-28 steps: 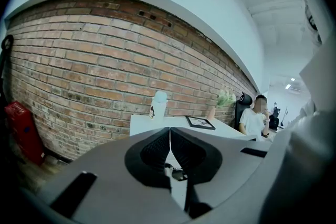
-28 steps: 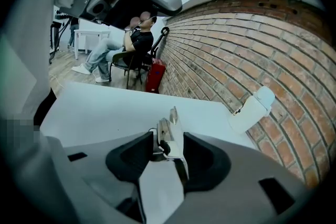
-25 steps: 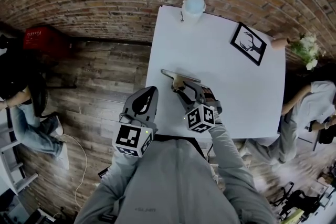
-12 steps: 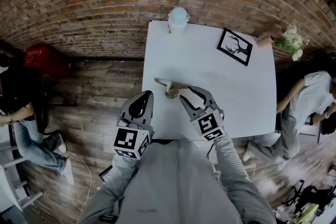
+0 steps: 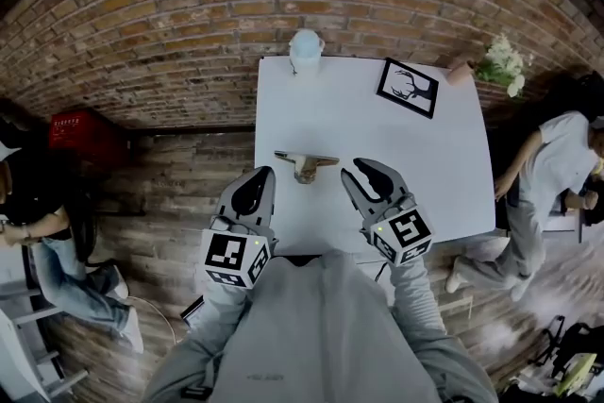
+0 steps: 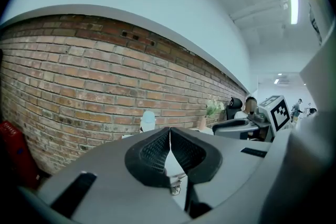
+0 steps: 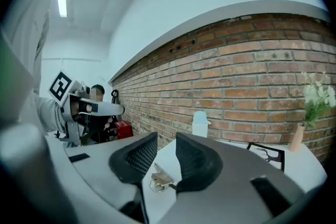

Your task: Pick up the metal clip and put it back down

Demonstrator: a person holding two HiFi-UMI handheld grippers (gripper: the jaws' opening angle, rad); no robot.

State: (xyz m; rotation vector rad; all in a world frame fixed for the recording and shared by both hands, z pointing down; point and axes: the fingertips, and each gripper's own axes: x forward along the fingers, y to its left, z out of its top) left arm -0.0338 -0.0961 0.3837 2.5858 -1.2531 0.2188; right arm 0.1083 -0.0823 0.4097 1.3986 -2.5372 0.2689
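Observation:
The metal clip (image 5: 305, 163) lies on the white table (image 5: 425, 156), near its left-middle, with nothing touching it. My right gripper (image 5: 366, 173) hovers to the clip's right and nearer to me. Its jaws stand apart with nothing between them and have just been closing. In the right gripper view the clip (image 7: 161, 178) shows on the table beyond and below the right gripper (image 7: 166, 147). My left gripper (image 5: 255, 184) hangs off the table's left edge, shut and empty. In the left gripper view its pads meet at the left gripper (image 6: 169, 134), with the clip (image 6: 176, 184) showing below.
A pale bottle (image 5: 306, 47) stands at the table's far edge. A framed deer picture (image 5: 408, 88) lies at the far right, near a vase of flowers (image 5: 498, 63). One person (image 5: 557, 170) is beside the table's right side. A red crate (image 5: 80, 129) sits on the floor at left.
The right gripper has come away from the clip, rising and moving right, with its jaws narrower. The clip stays on the table. The left gripper rose slightly.

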